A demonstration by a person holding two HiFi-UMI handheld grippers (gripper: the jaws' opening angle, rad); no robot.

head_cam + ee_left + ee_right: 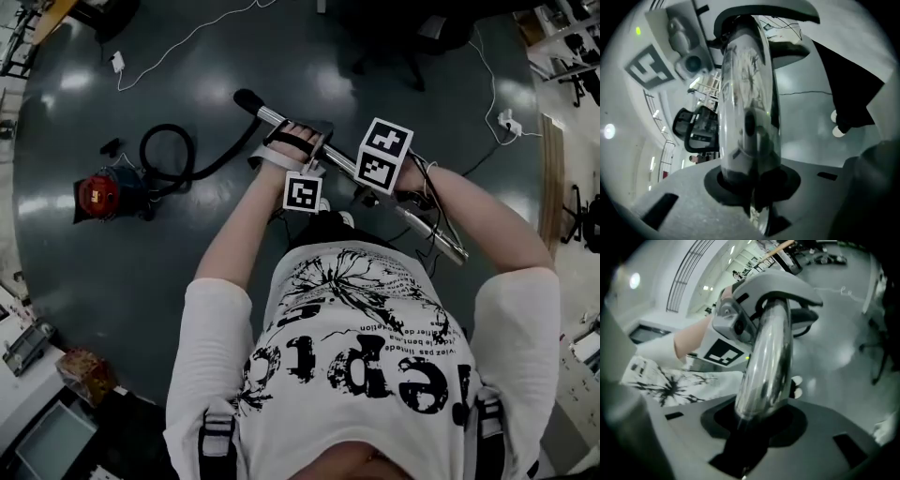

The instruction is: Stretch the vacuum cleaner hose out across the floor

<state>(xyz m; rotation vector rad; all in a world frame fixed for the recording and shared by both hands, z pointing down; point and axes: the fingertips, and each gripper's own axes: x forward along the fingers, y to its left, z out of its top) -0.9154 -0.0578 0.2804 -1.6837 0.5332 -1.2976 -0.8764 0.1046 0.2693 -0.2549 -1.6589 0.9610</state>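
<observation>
The red vacuum cleaner [98,194] sits on the dark floor at the left. Its black hose [169,150] curls in a loop and runs up to the black handle end [248,100] of a chrome wand tube [436,234]. Both grippers hold that tube in front of the person. My left gripper [298,139] is shut on the tube near the handle end; in its own view the tube [750,108] sits in the jaw recess [752,199]. My right gripper [401,192] is shut on the tube [768,362] lower down, jaws [750,427] clamped round it.
A white cable [187,42] snakes over the floor at the back left, and a power strip [511,122] lies at the right. A chair base [394,47] stands behind. A wooden plank [553,178] lies along the right edge; boxes [84,375] sit at the lower left.
</observation>
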